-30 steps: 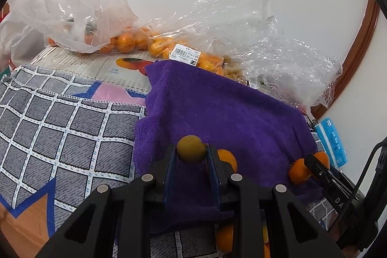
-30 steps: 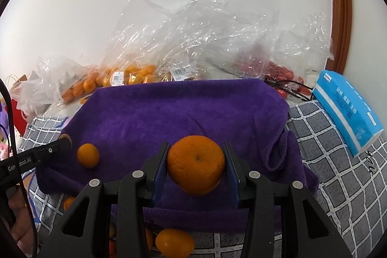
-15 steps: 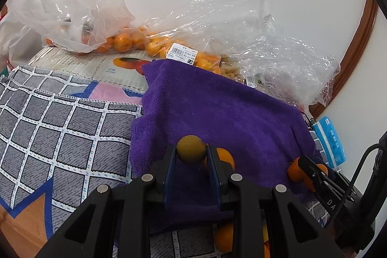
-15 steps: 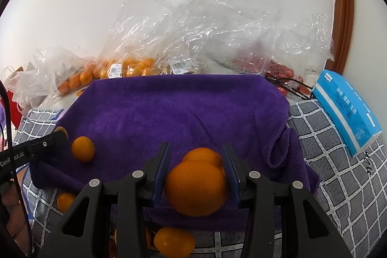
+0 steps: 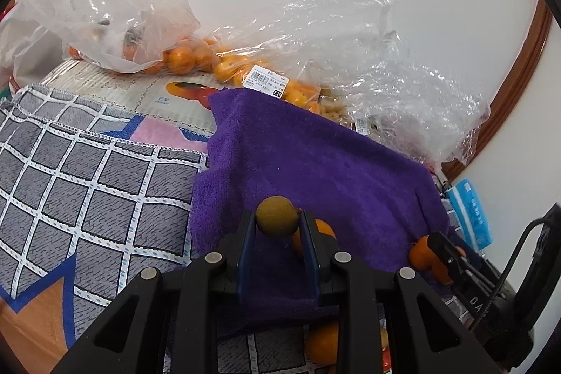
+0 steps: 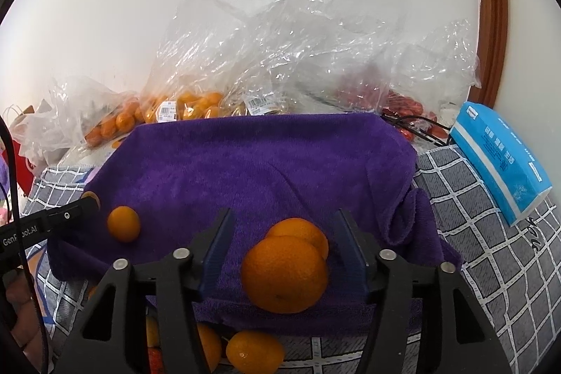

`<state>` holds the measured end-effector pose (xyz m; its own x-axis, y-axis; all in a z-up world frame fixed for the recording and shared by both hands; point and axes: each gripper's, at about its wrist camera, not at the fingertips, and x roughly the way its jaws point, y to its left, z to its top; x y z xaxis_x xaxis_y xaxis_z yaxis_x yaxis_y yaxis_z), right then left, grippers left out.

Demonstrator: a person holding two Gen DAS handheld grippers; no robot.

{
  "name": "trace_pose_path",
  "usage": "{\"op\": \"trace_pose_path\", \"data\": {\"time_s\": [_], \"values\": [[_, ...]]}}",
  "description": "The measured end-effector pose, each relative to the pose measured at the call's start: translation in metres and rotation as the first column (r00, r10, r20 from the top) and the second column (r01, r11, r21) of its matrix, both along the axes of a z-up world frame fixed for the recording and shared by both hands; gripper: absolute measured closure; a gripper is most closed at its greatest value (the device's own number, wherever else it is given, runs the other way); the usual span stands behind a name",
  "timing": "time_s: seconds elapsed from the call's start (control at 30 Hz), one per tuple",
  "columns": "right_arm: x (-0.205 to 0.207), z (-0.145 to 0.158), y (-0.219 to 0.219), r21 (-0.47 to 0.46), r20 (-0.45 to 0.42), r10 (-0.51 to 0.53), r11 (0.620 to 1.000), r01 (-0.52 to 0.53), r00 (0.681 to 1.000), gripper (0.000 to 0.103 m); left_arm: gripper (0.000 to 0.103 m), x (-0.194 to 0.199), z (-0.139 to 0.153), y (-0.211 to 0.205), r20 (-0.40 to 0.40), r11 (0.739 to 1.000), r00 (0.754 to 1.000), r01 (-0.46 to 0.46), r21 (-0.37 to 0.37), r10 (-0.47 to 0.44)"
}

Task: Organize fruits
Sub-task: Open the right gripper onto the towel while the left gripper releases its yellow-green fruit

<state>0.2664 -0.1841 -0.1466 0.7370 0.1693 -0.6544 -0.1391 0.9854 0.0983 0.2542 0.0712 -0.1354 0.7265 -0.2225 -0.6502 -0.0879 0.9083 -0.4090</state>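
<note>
Left wrist view: the left hand-held gripper is clenched on a small round fruit, dull olive-yellow and matte, pinched at the very tips of the blue pads at lower centre of the frame. Behind the right-hand finger a brighter small orange sits on the purple towel. At the lower right edge of the towel, two oranges show beside the tip of the other gripper.

Right wrist view: the right hand-held gripper stands released; its jaws have just been opening. A large orange lies between them at lower centre of the frame, with a clear gap to each pad. Skin is deep orange, finely pitted, glossy, with a small dimple low on its face. It rests on the towel's near fold, touching a second orange directly behind it, mostly hidden. A lone small orange sits on the towel at left of the frame, near the left gripper's tip. Below the towel's near edge, at the bottom of the frame, more oranges lie partly hidden by the gripper body.

Towel covers a grey checked cloth. Clear plastic bags of oranges line the upper part of both frames. A blue tissue pack lies at right.
</note>
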Motion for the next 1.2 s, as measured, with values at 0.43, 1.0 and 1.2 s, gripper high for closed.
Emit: {"op": "trace_pose_path", "data": {"time_s": [0.43, 1.0, 1.2], "values": [[-0.004, 0.007, -0.009, 0.038, 0.016, -0.016, 0.999, 0.016, 1.000, 0.038, 0.078, 0.001, -0.004, -0.010, -0.004, 0.999, 1.000, 0.021, 0.038, -0.021], [-0.010, 0.004, 0.008, -0.033, 0.047, 0.024, 0.999, -0.022, 0.999, 0.032, 0.078, -0.002, -0.002, -0.010, -0.018, 0.999, 1.000, -0.004, 0.032, 0.005], [-0.013, 0.005, 0.010, -0.034, 0.065, 0.034, 0.999, -0.032, 0.997, 0.028, 0.070, -0.004, 0.000, -0.010, -0.016, 1.000, 1.000, -0.004, 0.020, 0.004]]}}
